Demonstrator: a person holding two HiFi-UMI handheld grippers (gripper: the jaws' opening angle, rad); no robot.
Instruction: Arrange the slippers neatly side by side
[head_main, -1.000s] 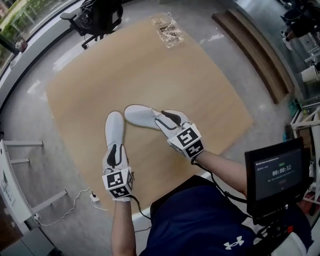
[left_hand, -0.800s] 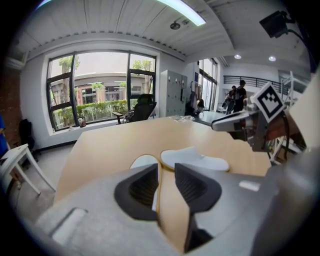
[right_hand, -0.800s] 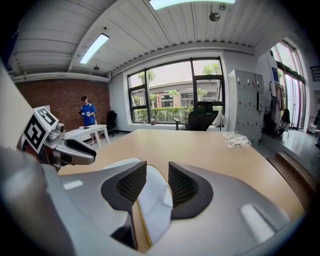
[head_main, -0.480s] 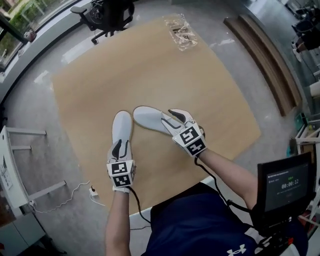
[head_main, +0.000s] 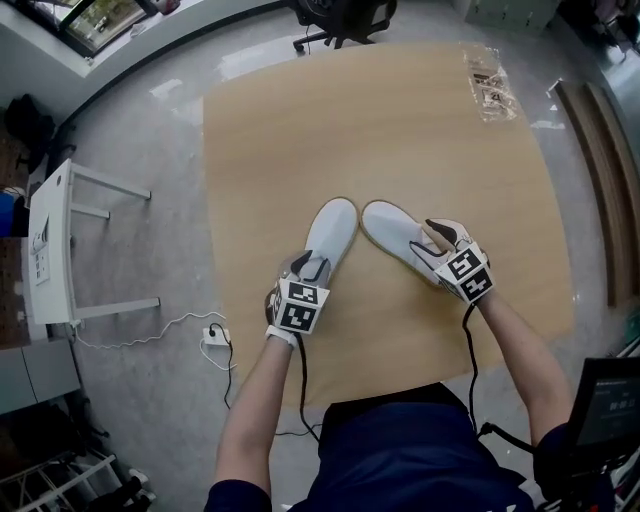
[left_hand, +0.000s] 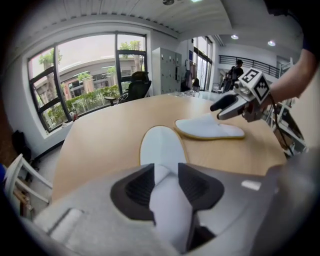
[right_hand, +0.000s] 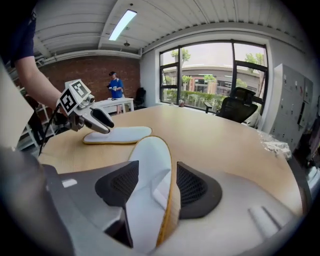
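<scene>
Two white slippers lie on the wooden table (head_main: 400, 120), toes pointing away from me and close together, heels spread in a narrow V. My left gripper (head_main: 308, 266) is at the heel of the left slipper (head_main: 330, 235); its jaws are opening, and the soft heel (left_hand: 161, 147) still fills the gap between them. My right gripper (head_main: 435, 235) is at the heel of the right slipper (head_main: 395, 235); those jaws are opening too, with the heel (right_hand: 150, 160) tilted on edge between them. Each gripper view shows the other slipper (left_hand: 210, 128) (right_hand: 117, 134) lying flat.
A crumpled clear plastic bag (head_main: 488, 80) lies at the table's far right corner. An office chair (head_main: 345, 15) stands beyond the far edge. On the floor are a white side table (head_main: 60, 240), a power strip (head_main: 213, 345) and wooden planks (head_main: 600, 180).
The right slipper has swung from lying across toward the left slipper's toe to pointing away, nearly beside it. Both grippers stayed at the heels, and the head camera shifted.
</scene>
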